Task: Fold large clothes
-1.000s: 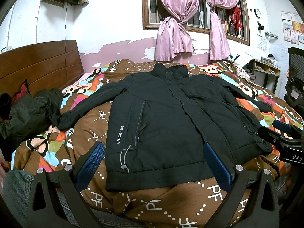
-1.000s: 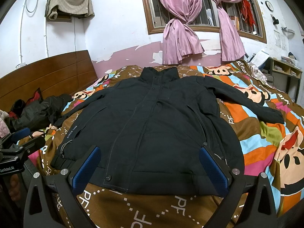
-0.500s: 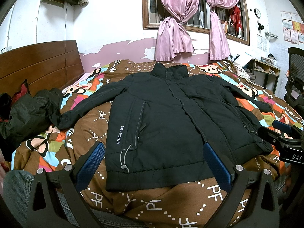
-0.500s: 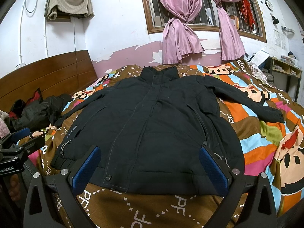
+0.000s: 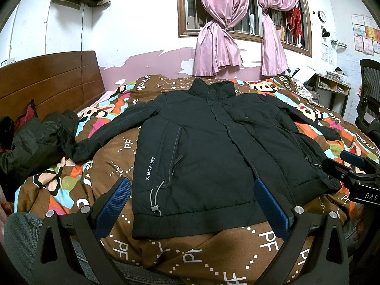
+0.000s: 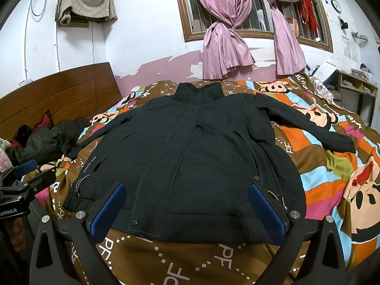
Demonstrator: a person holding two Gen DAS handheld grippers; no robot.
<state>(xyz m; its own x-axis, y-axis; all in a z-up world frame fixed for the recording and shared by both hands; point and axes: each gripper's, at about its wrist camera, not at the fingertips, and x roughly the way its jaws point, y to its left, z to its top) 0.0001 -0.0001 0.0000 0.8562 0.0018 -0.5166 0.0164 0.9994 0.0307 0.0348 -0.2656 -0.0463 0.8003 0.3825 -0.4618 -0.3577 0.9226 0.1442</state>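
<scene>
Here's the black jacket (image 5: 209, 156) spread flat and face up on the patterned bedspread (image 5: 166, 256), collar toward the window (image 6: 251, 7), both sleeves out to the sides. The left gripper (image 5: 190, 210) hovers over the near hem, jaws wide apart, holding nothing. The right gripper (image 6: 187, 210) is the same: wide, empty, just short of the hem.
</scene>
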